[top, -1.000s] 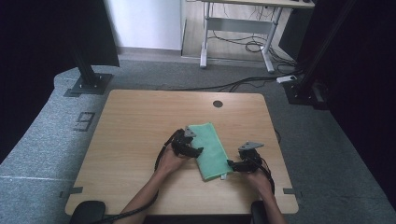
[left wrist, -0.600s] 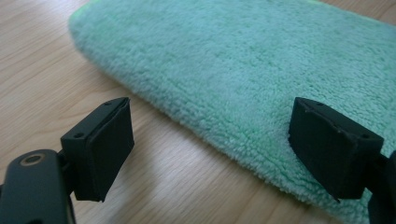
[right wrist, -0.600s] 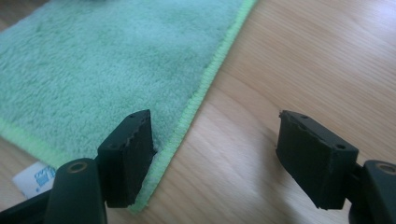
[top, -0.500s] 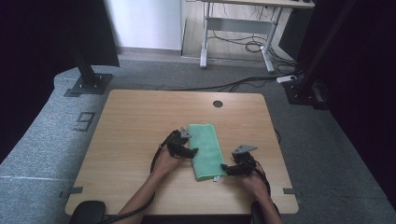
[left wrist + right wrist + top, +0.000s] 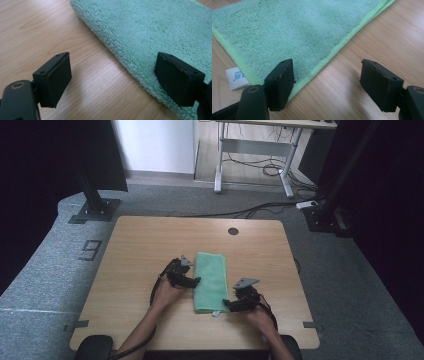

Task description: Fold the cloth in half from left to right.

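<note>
A green towel [image 5: 210, 281] is folded into a long strip and is laid flat on the wooden table [image 5: 140, 245], near the middle. A small white tag [image 5: 236, 77] is seen at its near corner.

The left gripper [image 5: 191, 281] is held just beside the left edge of the towel. Its jaws are spread wide, and nothing is gripped between them. One jaw is seen over the table and the other over the towel's edge.

The right gripper [image 5: 228, 304] is held by the towel's near right corner. Its jaws are spread wide too, and nothing is held.
</note>
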The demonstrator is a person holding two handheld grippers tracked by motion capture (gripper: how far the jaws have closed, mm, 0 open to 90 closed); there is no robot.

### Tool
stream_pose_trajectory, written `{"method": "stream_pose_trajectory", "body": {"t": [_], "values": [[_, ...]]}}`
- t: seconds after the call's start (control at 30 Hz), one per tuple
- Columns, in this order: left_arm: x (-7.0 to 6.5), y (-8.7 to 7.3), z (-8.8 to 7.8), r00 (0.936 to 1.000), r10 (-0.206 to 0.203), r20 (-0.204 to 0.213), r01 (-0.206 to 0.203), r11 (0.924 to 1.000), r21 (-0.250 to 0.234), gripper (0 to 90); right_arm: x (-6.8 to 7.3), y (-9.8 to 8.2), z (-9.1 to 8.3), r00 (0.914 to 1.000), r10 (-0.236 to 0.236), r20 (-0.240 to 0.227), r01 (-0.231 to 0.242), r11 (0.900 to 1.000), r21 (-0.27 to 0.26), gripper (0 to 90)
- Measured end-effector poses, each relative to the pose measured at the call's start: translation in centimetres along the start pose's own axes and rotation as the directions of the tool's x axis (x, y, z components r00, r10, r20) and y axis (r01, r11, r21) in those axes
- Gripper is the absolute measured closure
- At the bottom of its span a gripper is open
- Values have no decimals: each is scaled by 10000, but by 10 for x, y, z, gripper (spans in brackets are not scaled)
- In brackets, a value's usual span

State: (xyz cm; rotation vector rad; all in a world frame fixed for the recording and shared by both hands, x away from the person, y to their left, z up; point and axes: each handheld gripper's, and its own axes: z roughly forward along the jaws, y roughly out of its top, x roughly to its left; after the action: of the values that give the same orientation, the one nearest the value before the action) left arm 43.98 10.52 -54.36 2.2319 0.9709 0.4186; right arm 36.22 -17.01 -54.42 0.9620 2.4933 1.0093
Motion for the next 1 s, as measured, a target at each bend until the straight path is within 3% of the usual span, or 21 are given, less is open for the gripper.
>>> {"method": "stream_pose_trajectory", "body": {"t": [0.67, 0.83, 1.0], "values": [[26, -27, -21, 9978, -663, -40, 662, 9978, -84, 146, 30, 24, 23, 9972, -584, -463, 583, 9983, -35, 269], [24, -25, -25, 9978, -644, -135, 642, 9978, -164, 142, 29, 24, 21, 9975, -503, -499, 501, 9987, -53, 263], [24, -27, -42, 9973, -723, 148, 729, 9964, -431, 142, 24, 25, 10, 9976, -249, -650, 218, 9986, -473, 232]]}}
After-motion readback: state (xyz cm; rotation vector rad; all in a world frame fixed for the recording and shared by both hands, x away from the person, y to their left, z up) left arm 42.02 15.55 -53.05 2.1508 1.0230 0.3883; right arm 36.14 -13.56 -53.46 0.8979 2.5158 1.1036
